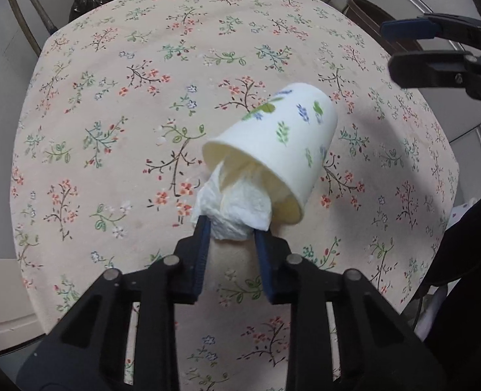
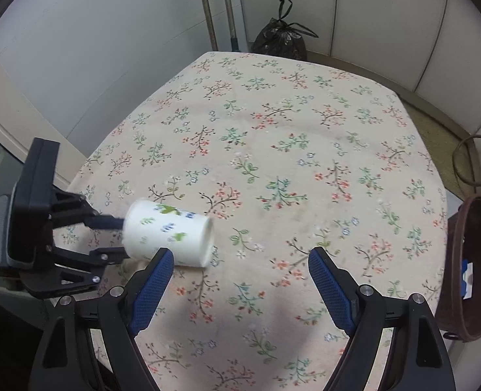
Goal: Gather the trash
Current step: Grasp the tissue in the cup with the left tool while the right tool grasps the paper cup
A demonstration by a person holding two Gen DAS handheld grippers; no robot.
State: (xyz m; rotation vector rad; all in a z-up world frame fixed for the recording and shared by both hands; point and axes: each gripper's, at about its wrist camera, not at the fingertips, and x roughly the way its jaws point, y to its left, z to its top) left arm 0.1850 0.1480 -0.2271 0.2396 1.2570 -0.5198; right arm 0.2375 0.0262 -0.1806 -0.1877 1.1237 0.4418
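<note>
A floral-print paper cup (image 1: 282, 143) lies on its side near the middle of a flowered tablecloth (image 1: 110, 114), crumpled white tissue (image 1: 233, 208) spilling from its mouth toward 6 o'clock. The left gripper (image 1: 232, 231) is clenched on that tissue. The right gripper (image 2: 237, 260) hangs released at the cup's 3 o'clock, its 2 blue pads (image 2: 152, 290) wide apart. A brown bin (image 2: 472, 280) stands beyond the table's edge.

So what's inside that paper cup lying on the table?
A crumpled white tissue sticks out of the paper cup's mouth, pinched by the left tongs. How far the tissue reaches inside, and anything behind it, is hidden by the cup's wall.
</note>
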